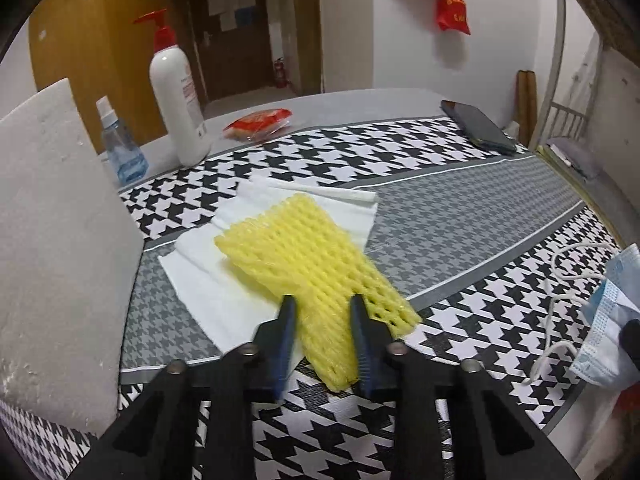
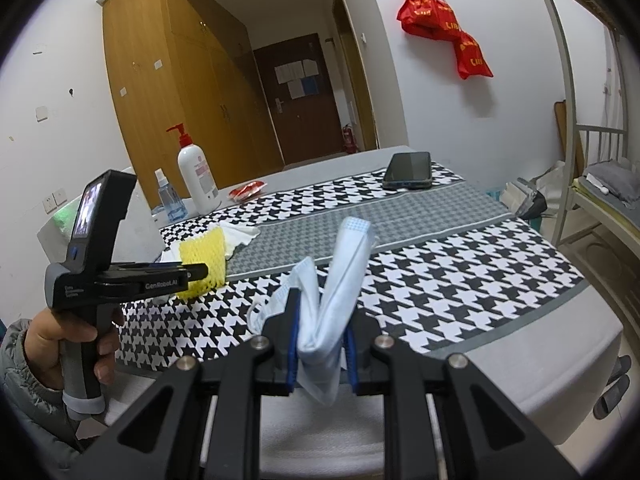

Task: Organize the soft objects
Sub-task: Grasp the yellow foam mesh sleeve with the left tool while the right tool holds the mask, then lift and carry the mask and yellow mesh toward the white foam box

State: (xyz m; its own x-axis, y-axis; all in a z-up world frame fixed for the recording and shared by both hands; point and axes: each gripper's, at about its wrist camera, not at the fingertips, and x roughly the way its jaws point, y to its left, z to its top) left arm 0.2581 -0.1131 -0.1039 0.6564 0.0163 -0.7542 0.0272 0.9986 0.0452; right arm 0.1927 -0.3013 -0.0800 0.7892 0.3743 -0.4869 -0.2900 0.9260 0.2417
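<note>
A yellow foam net (image 1: 296, 248) lies partly over a white tissue (image 1: 200, 280) on the houndstooth tablecloth (image 1: 460, 216). My left gripper (image 1: 322, 300) is shut on the net's near end, which is squeezed narrow between the blue pads. The right wrist view shows the same gripper (image 2: 200, 270) held by a hand, with the net (image 2: 202, 254) at its tip. My right gripper (image 2: 322, 308) is shut on a folded light-blue face mask (image 2: 340, 280) that sticks up above the table. The mask (image 1: 608, 320) also shows at the right edge of the left wrist view.
A white pump bottle (image 1: 176, 96), a small spray bottle (image 1: 120, 152) and a red packet (image 1: 258, 122) stand at the back left. A phone (image 1: 478, 126) lies at the back right. A white foam block (image 1: 52, 240) rises close on the left. A metal bed frame (image 2: 592, 132) stands to the right.
</note>
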